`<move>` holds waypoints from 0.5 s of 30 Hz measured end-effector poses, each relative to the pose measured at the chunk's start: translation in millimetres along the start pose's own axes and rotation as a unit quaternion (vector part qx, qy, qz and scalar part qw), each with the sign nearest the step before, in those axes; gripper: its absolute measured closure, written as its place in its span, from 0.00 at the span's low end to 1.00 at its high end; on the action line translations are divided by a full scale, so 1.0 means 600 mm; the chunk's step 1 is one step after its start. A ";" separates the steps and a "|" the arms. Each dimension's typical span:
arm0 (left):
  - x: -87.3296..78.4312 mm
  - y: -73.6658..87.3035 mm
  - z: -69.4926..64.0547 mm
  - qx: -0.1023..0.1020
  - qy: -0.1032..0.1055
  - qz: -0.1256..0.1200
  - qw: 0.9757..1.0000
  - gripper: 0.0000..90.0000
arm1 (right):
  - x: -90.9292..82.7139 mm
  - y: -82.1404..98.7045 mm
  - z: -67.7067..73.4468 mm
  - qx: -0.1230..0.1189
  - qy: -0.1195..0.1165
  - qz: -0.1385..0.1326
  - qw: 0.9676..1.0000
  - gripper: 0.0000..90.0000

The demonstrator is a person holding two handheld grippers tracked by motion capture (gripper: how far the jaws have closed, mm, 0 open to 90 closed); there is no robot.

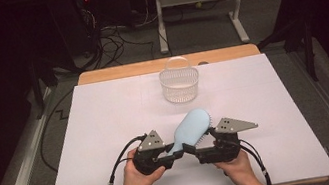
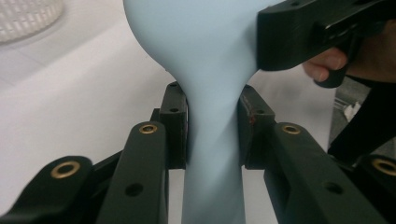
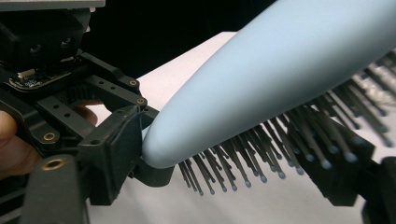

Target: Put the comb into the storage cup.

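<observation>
The left claw [image 1: 175,154] pinches the thin handle of the blue brush [image 1: 190,128], one jaw on each side. The brush head sticks up past its tips. The right claw [image 1: 201,148] is around the bristle side of the head, its jaws apart. A white basket [image 1: 180,83] sits far beyond both claws.

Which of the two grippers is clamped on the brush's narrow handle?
The left gripper: its fingers press both sides of the light blue hairbrush's thin neck. The right gripper sits at the bristled head instead.
</observation>
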State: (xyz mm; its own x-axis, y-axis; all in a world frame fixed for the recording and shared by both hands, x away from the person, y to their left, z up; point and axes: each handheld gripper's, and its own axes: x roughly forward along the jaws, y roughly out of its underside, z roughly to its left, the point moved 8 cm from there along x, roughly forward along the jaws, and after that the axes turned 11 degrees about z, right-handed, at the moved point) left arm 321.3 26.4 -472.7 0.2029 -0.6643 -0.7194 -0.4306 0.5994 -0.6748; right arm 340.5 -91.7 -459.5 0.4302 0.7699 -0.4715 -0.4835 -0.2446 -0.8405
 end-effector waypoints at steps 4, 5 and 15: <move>0.002 -0.004 -0.008 0.009 0.004 -0.001 1.000 0.77 | 0.006 -0.001 0.003 0.002 -0.005 0.001 1.000 0.23; 0.003 -0.006 -0.009 0.010 0.004 -0.001 1.000 0.77 | 0.007 -0.002 0.004 0.003 -0.006 0.002 1.000 0.23; 0.005 -0.008 -0.011 0.010 0.007 0.001 1.000 0.77 | 0.011 -0.006 0.002 0.035 -0.023 0.015 0.999 0.30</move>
State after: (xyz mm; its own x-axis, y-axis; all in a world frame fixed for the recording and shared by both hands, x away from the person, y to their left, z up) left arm 318.2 18.5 -470.3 0.1892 -0.6690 -0.7188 -0.4134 0.6097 -0.6763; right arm 344.1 -85.0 -459.4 0.3802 0.7897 -0.4814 -0.5483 -0.2267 -0.8049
